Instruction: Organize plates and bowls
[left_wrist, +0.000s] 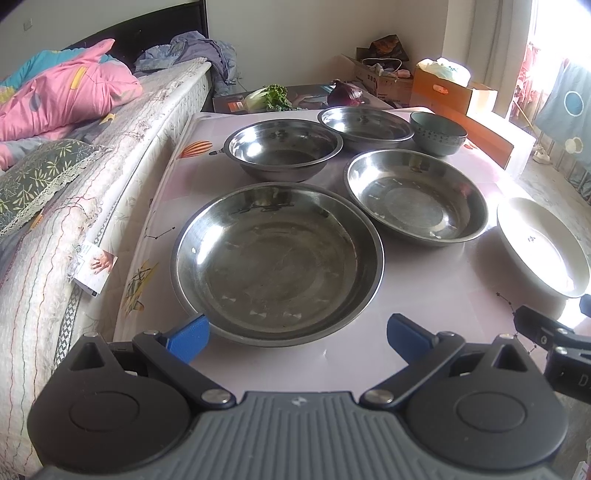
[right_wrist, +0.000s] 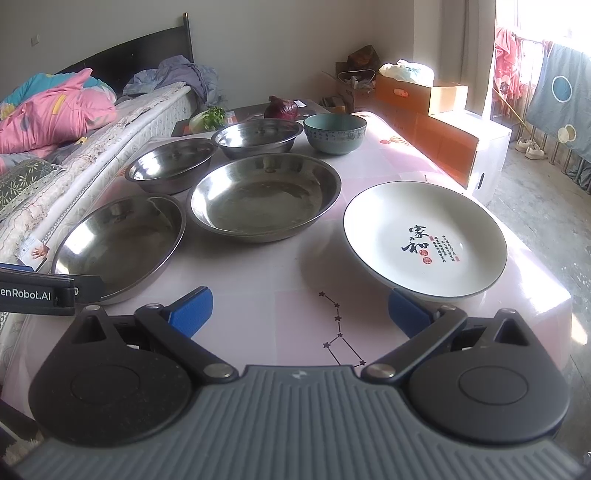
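Note:
Several dishes lie apart on a pink table (left_wrist: 424, 332). Nearest me is a large steel plate (left_wrist: 277, 262) (right_wrist: 118, 243), with a medium steel plate (left_wrist: 415, 199) (right_wrist: 264, 197) to its right. Behind them stand two steel bowls (left_wrist: 282, 147) (left_wrist: 365, 123) (right_wrist: 171, 164) (right_wrist: 258, 134) and a teal ceramic bowl (left_wrist: 437, 133) (right_wrist: 334, 131). A white ceramic plate (right_wrist: 424, 238) (left_wrist: 543, 243) with black writing lies at the right. My left gripper (left_wrist: 297, 338) hovers open at the large plate's near rim. My right gripper (right_wrist: 299, 312) is open, its right finger beside the white plate's near edge.
A bed with a pink quilt (left_wrist: 62, 88) runs along the table's left side. A lettuce (left_wrist: 267, 96) and a purple cabbage (left_wrist: 345, 94) lie on a dark tray beyond the bowls. Cardboard boxes (right_wrist: 443, 122) stand at the far right. The table edge drops off right of the white plate.

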